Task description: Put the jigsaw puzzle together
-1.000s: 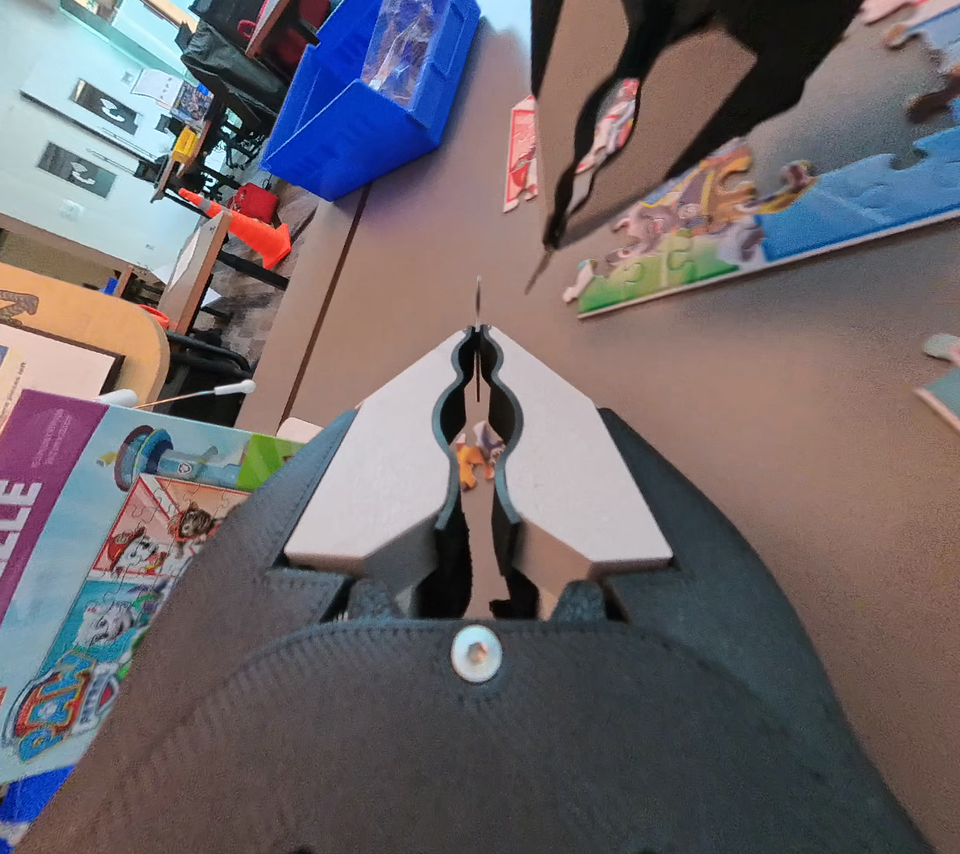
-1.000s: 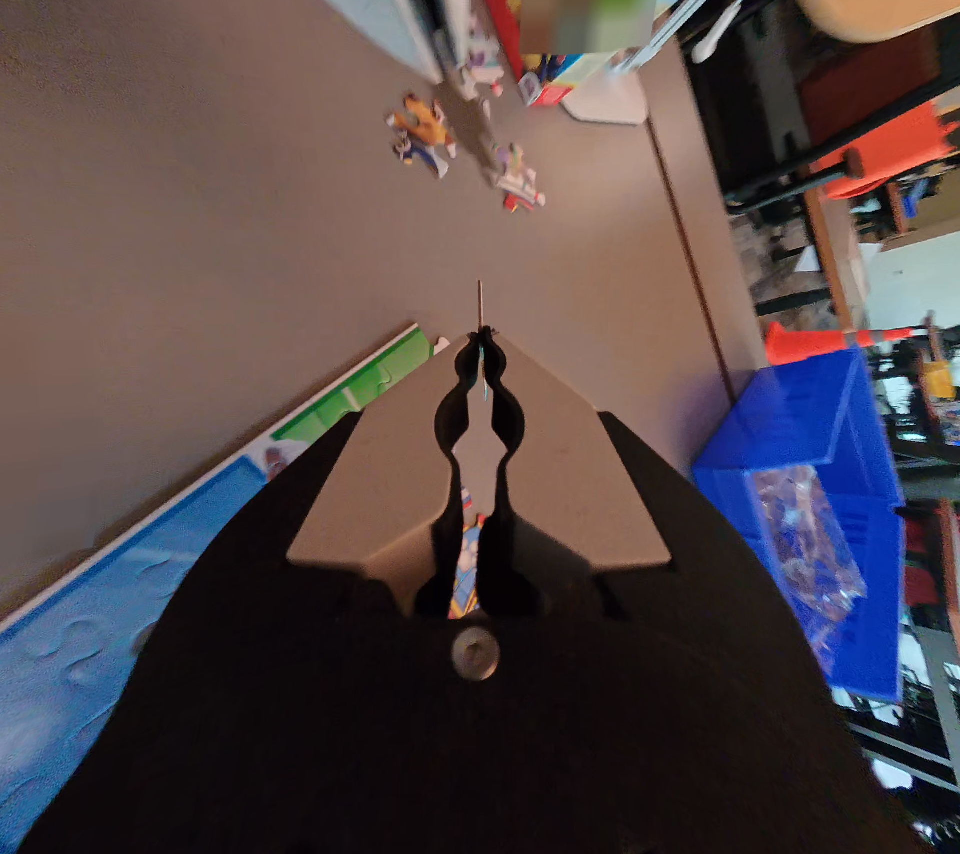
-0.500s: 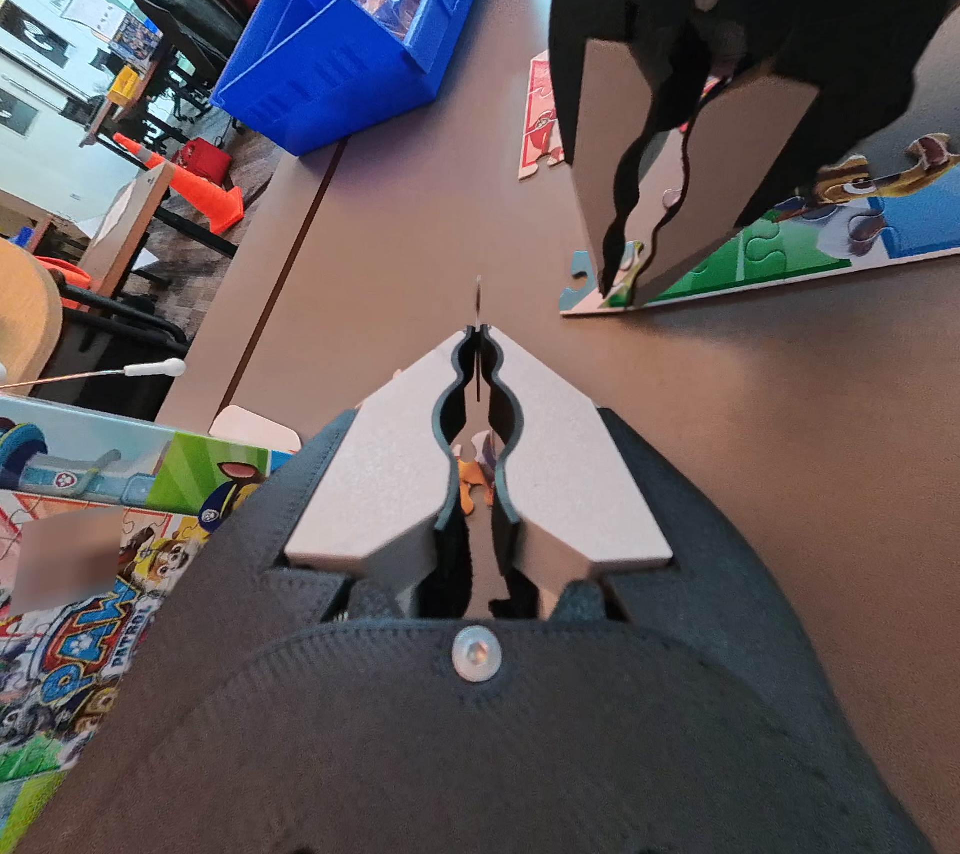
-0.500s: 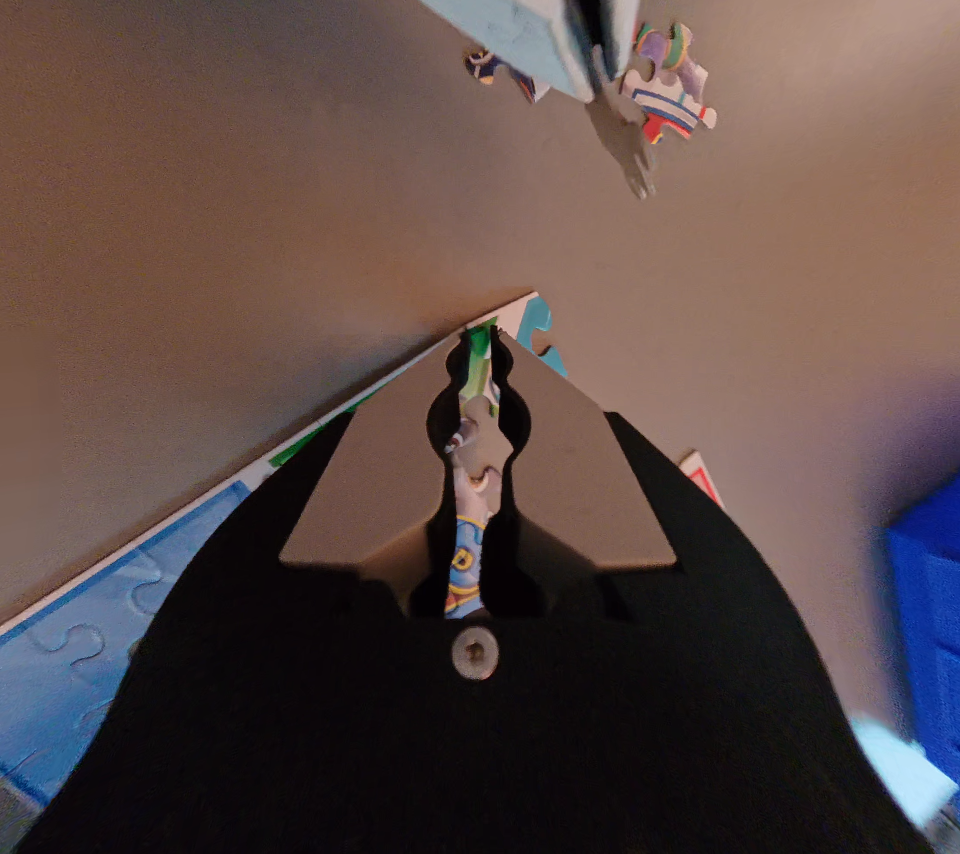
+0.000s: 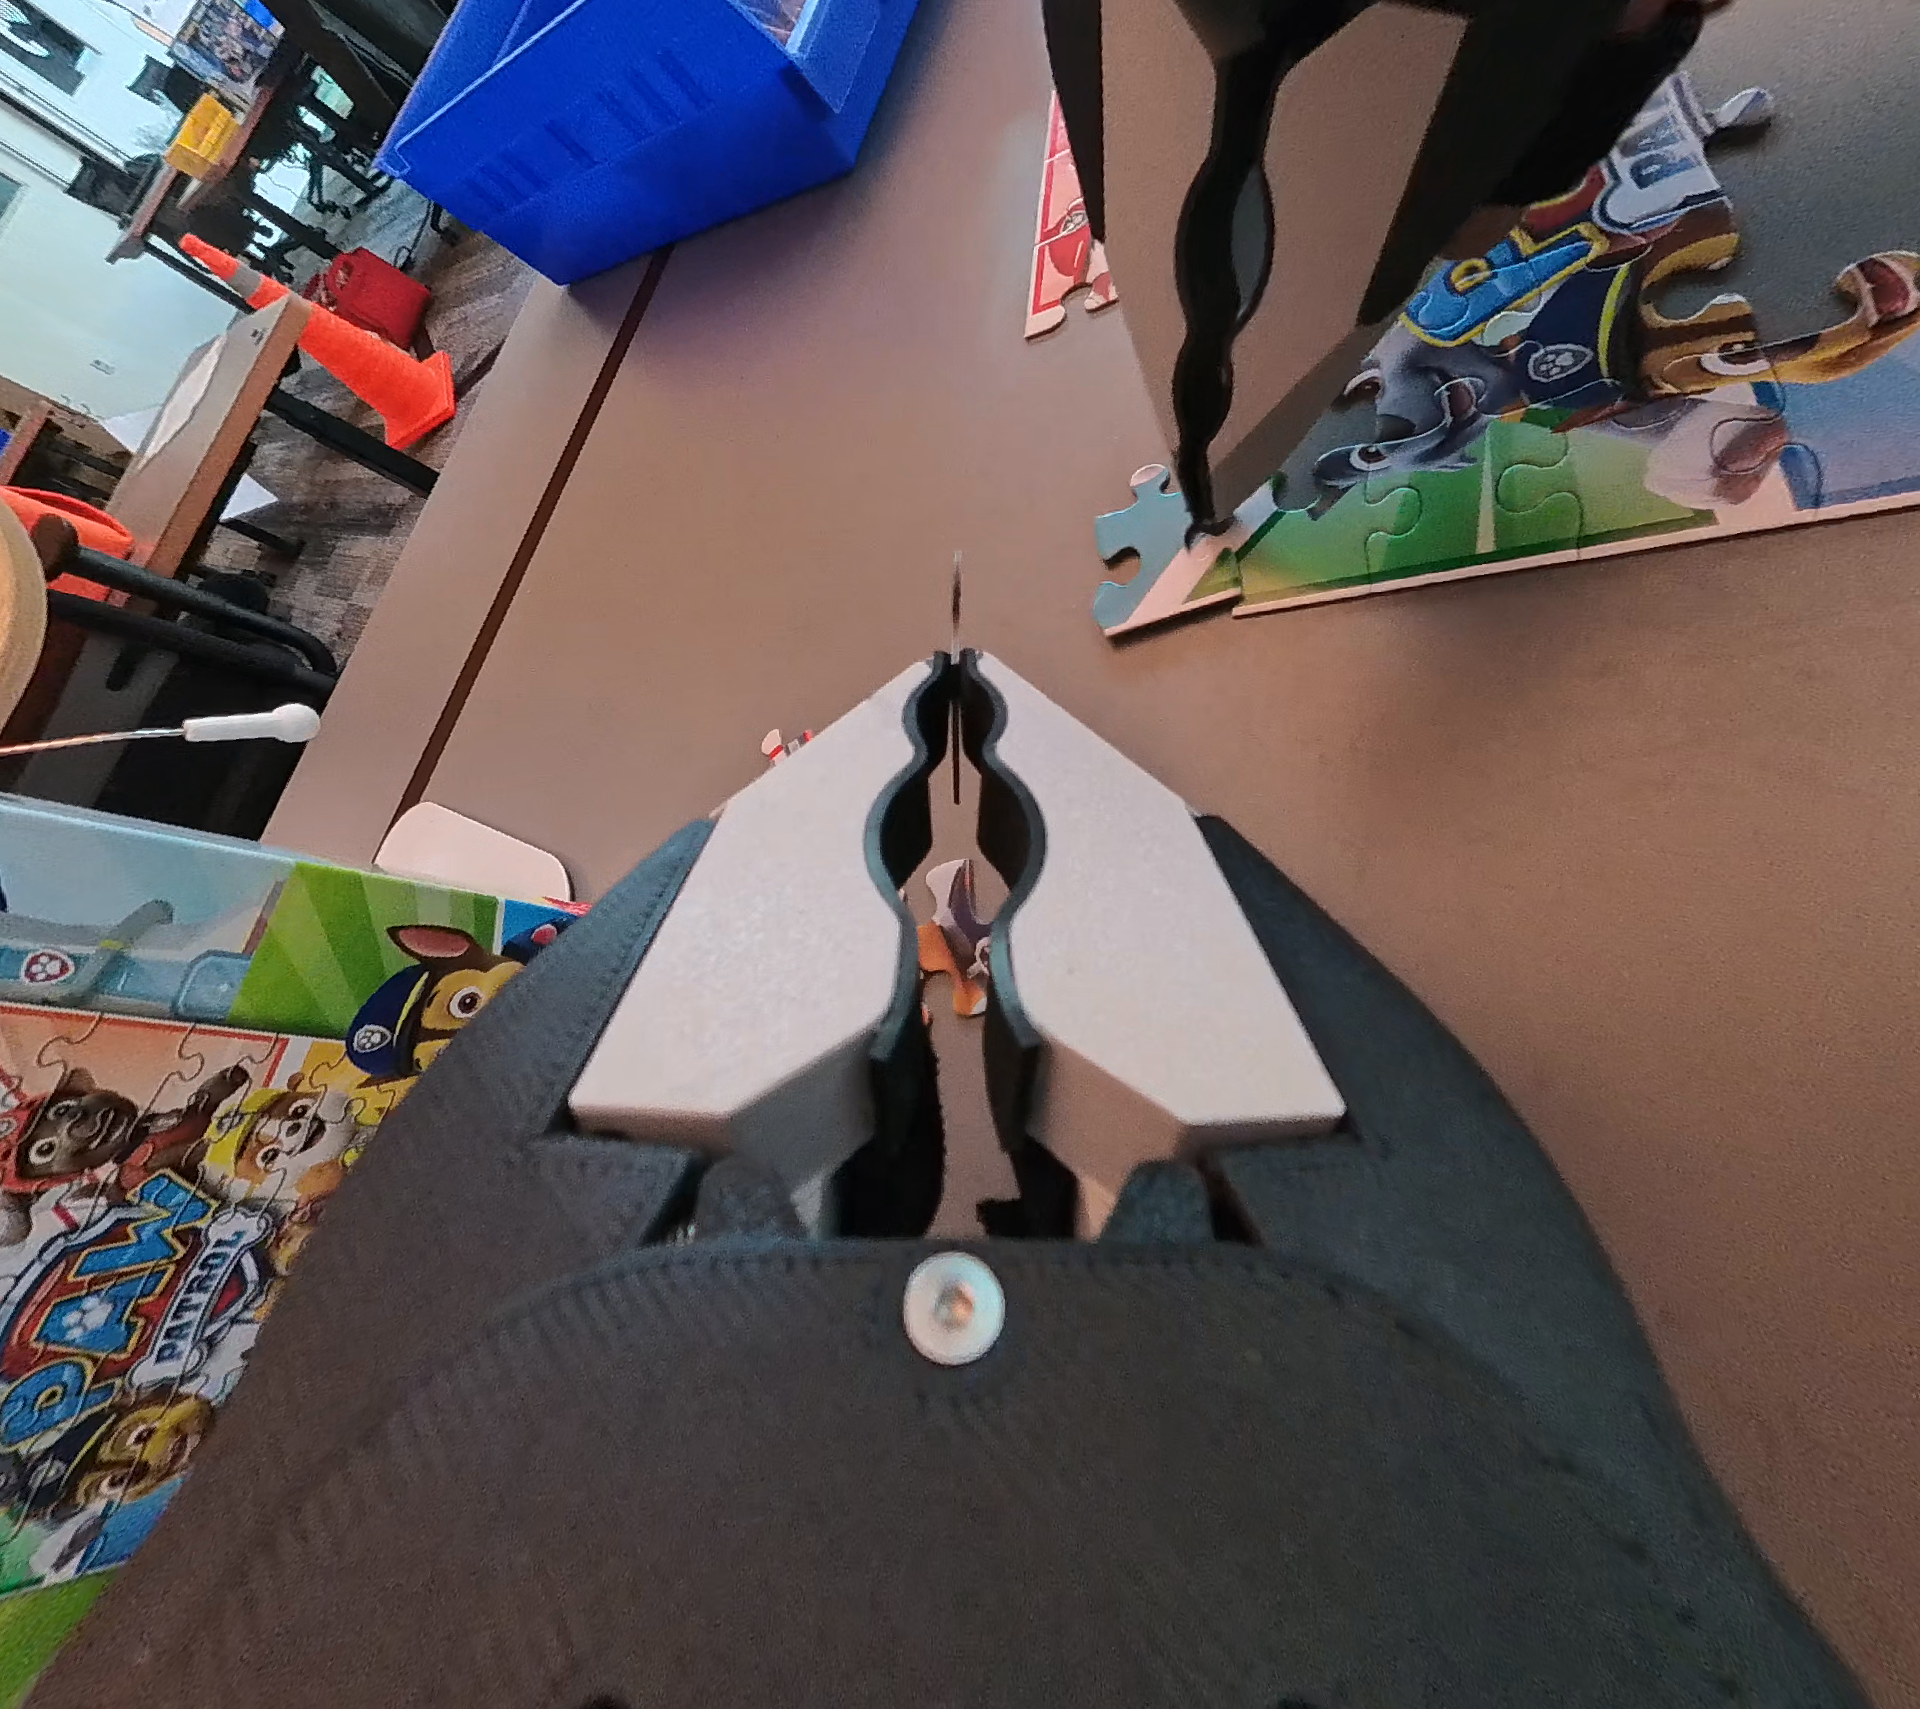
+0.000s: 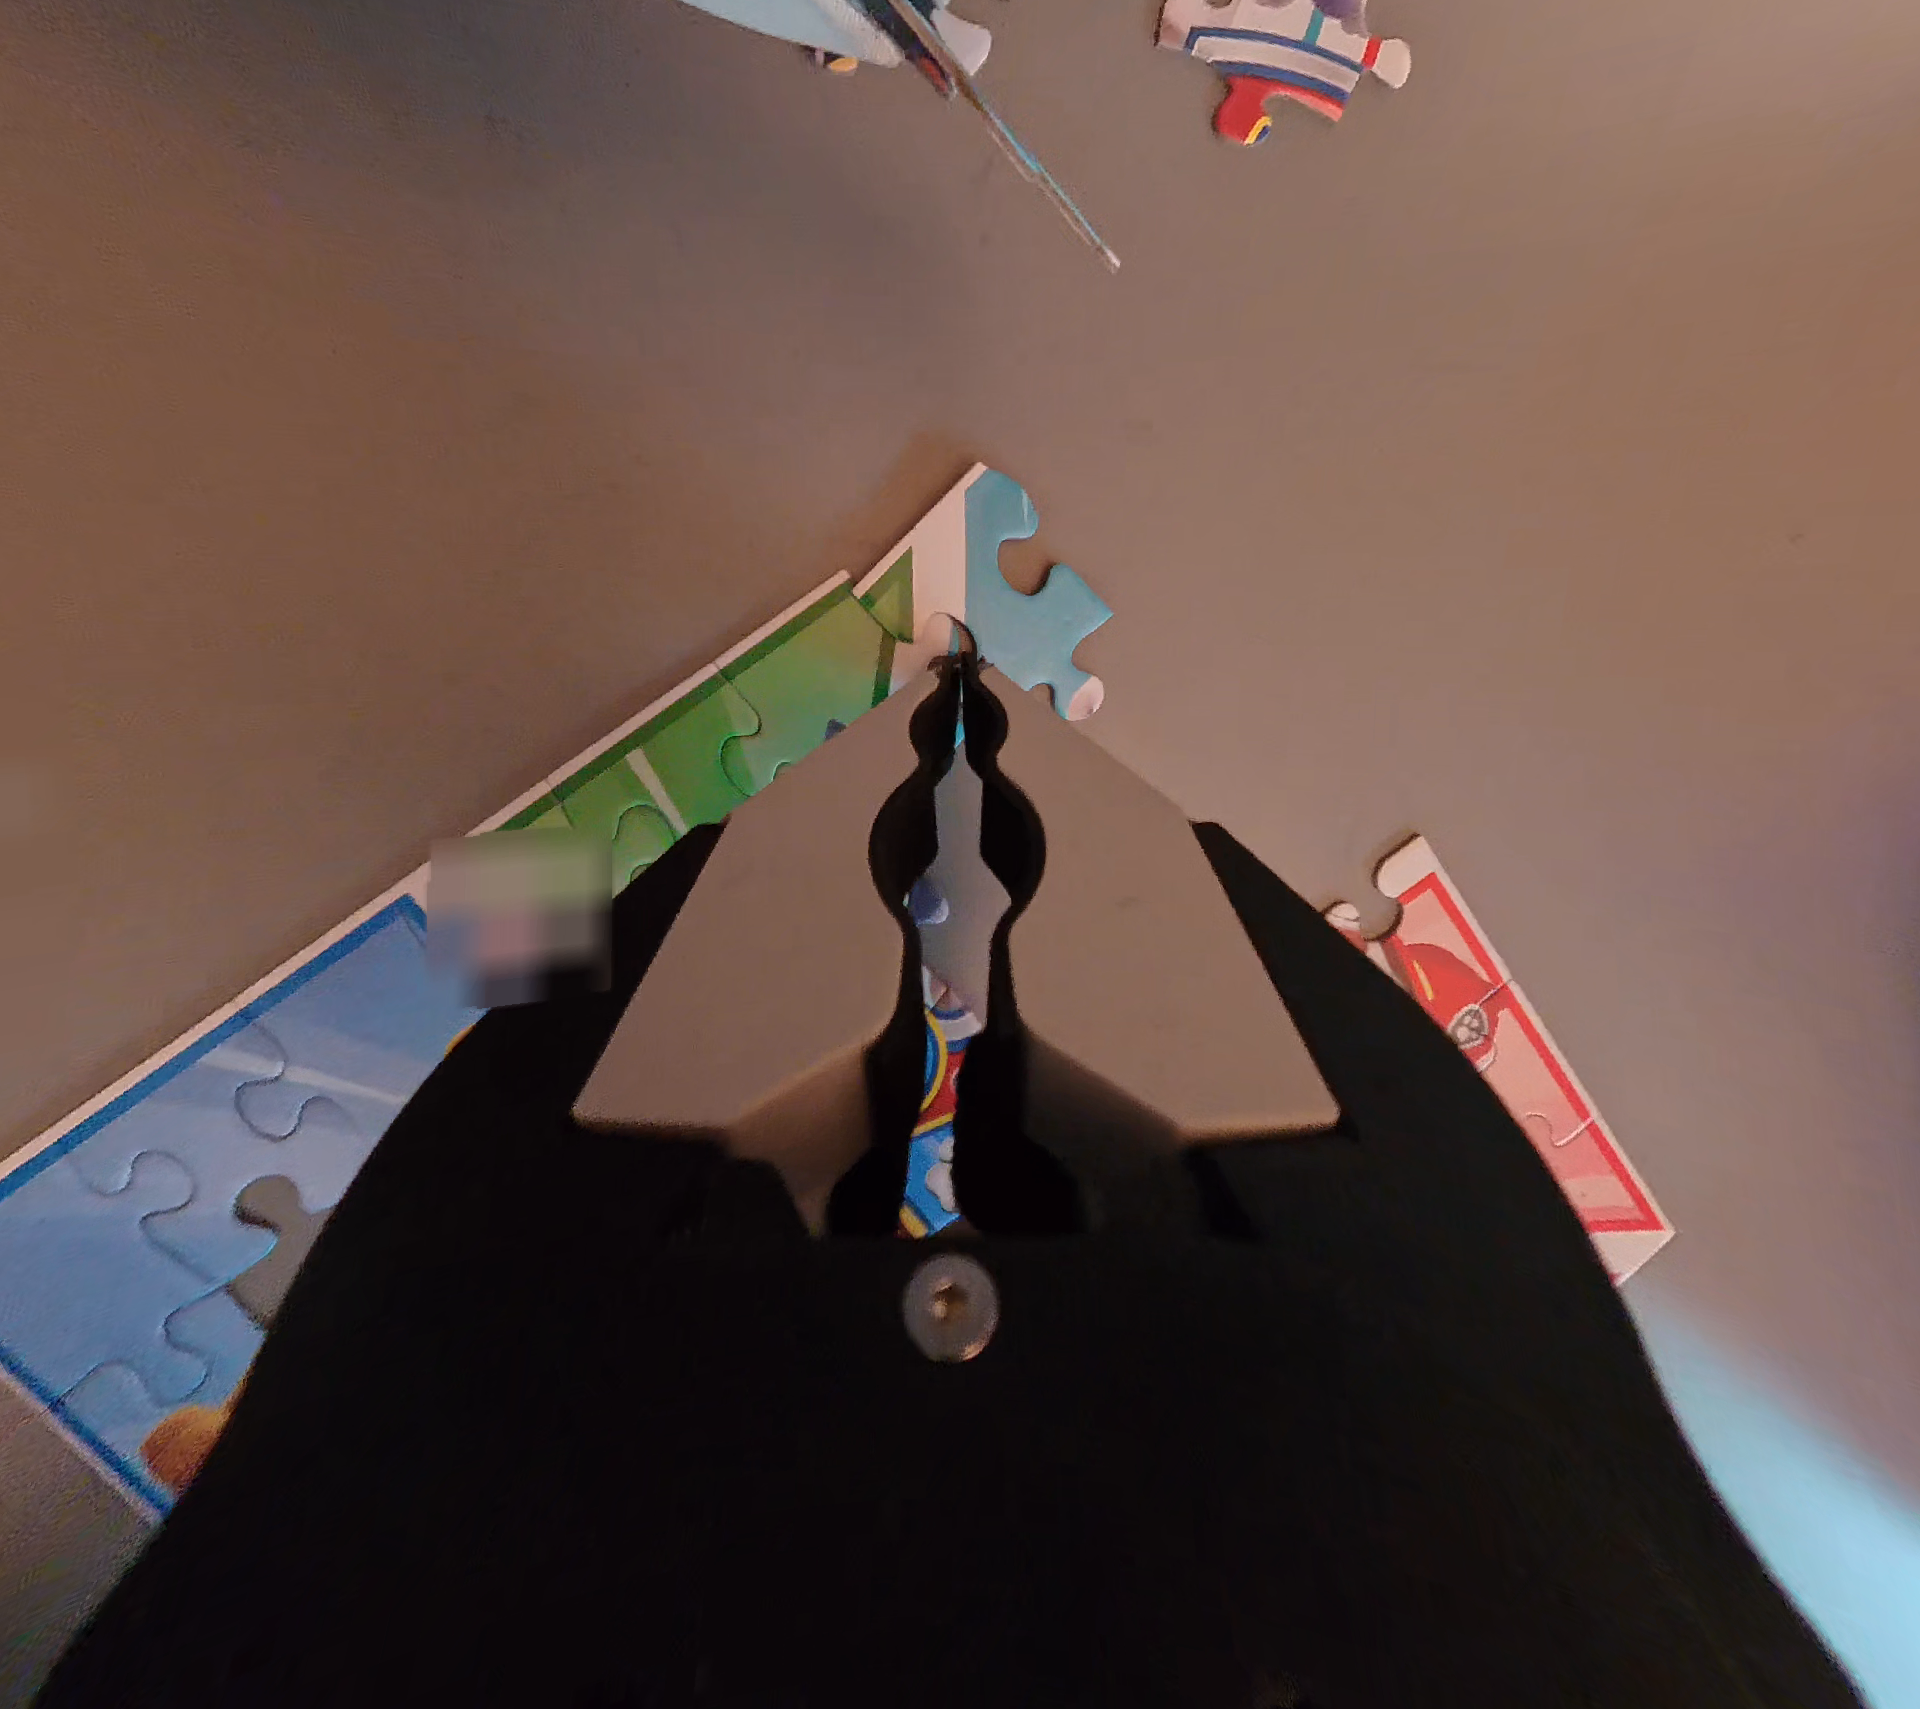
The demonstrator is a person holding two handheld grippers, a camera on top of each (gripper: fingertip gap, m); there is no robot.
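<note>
The right claw (image 6: 958,667) points down at the near corner of the half-built puzzle (image 6: 800,703) on the brown counter (image 6: 520,360). Its 2 tips are pressed together and touch the light blue corner piece (image 6: 1023,610), right at the seam where that piece meets the green strip. I cannot tell whether the tips pinch the piece's edge or only rest on it. The piece lies flat against the green pieces, with its knobs sticking out over bare counter.

The left claw (image 5: 956,657) hangs low over the counter, well short of the puzzle (image 5: 1507,506), and is clamped on a thin flat puzzle piece (image 5: 956,610) held edge-on, so its picture is hidden. Below its fingers lies an orange and purple loose piece (image 5: 956,942). From the right side, 2 loose pieces (image 6: 1278,28) show just beside that claw.

A red bordered section (image 6: 1496,1036) lies apart from the main puzzle. The puzzle box (image 5: 156,1192) stands at the left, and a blue bin (image 5: 623,90) sits farther back.
</note>
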